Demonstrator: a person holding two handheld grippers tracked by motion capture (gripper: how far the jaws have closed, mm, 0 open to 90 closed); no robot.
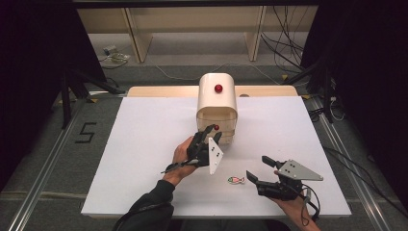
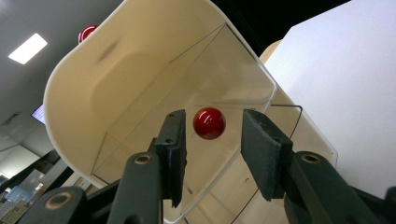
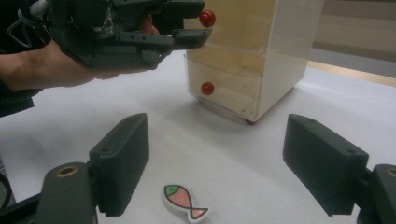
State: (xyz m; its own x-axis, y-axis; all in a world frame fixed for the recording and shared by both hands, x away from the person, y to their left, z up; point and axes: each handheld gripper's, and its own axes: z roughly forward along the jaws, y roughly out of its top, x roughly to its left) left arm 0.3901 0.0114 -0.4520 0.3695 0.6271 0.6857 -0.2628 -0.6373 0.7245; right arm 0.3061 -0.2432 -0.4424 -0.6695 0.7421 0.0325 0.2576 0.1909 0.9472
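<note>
Black jaws of the left gripper (image 2: 210, 154) rise closest to the lens in the left gripper view, standing narrow on either side of a red knob (image 2: 209, 123). The knob sits on the clear front of the upper drawer (image 2: 219, 84) in a cream drawer cabinet (image 1: 217, 103). Small gaps show between each pad and the knob; no contact yet. Nothing held.

High view: left gripper (image 1: 211, 133) reaches up against the cabinet front near the middle of the white table (image 1: 144, 144). A second red knob (image 3: 207, 88) marks the lower drawer (image 3: 224, 88); a third red ball (image 1: 218, 88) sits on the cabinet's curved top.

Right gripper (image 1: 257, 169) rests low near the table's front edge, well apart from the cabinet, jaws wide, nothing between them. A fish-shaped eraser (image 3: 186, 202), pink body with a green head, lies flat on the table just ahead of those jaws.

Judged step: closing on the upper knob to pull that drawer out.

Risks:
- Knob is small, round and glossy. Pads that close off-centre could squeeze it out sideways.
- Cabinet looks light and stands free. If the drawer sticks, the pull may drag or tip the whole unit forward, since the right gripper isn't bracing it.
- An upward-angled pull, given how the gripper tilts, could jam the drawer in its slot.
- The eraser lies well short of the cabinet; carrying it over needs the drawer open first.
</note>
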